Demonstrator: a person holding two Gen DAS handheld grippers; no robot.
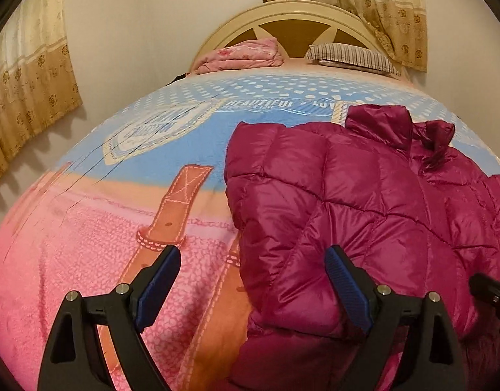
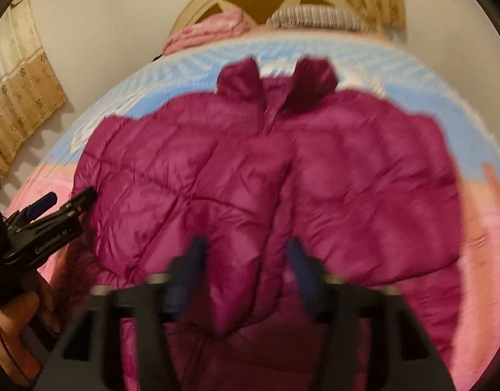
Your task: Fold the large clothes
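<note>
A magenta quilted puffer jacket (image 1: 347, 202) lies on the bed, collar toward the headboard, its left side folded in. In the right wrist view the jacket (image 2: 250, 169) fills the middle, blurred by motion. My left gripper (image 1: 253, 270) is open and empty above the jacket's left edge near its hem; one fingertip (image 1: 339, 260) is over the fabric. It also shows at the left of the right wrist view (image 2: 70, 202). My right gripper (image 2: 246, 254) is open over the jacket's lower middle, with a puffed fold between the jaws.
The bed has a pink and blue printed cover (image 1: 119, 215). A folded pink blanket (image 1: 243, 55) and a striped pillow (image 1: 351, 57) lie by the cream headboard (image 1: 292, 13). Curtains (image 1: 28, 75) hang left and behind. The bed's left half is bare cover.
</note>
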